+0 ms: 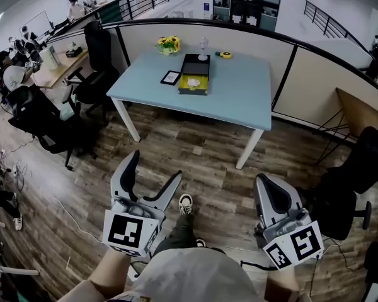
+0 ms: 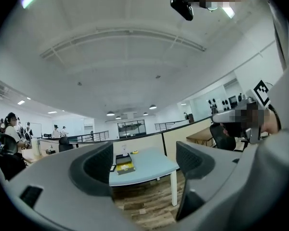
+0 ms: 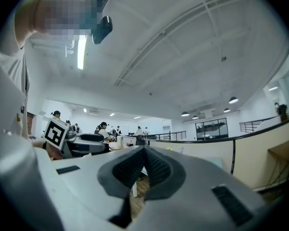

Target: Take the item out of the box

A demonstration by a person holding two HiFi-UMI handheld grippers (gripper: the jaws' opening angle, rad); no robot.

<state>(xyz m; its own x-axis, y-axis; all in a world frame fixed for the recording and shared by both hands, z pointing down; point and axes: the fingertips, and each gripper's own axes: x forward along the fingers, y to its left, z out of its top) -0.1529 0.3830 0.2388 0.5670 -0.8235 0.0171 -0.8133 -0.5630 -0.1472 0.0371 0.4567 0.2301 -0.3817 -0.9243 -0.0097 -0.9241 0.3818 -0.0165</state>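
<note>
An open black box (image 1: 195, 74) with a yellow item (image 1: 193, 82) inside lies on the light blue table (image 1: 239, 93), far ahead of both grippers. In the left gripper view the box (image 2: 124, 163) shows small between the jaws. My left gripper (image 1: 156, 172) is held near my waist over the floor, open, nothing between its fingers. My right gripper (image 1: 272, 197) is at the lower right, shut and empty; its pads (image 3: 143, 165) meet in the right gripper view.
On the table also lie a small black tablet (image 1: 171, 77), a vase of yellow flowers (image 1: 169, 44), a glass (image 1: 203, 48) and a yellow tape measure (image 1: 224, 55). Black office chairs (image 1: 96, 68) stand left, another chair (image 1: 359, 168) right. Wooden floor (image 1: 195, 156) lies between me and the table.
</note>
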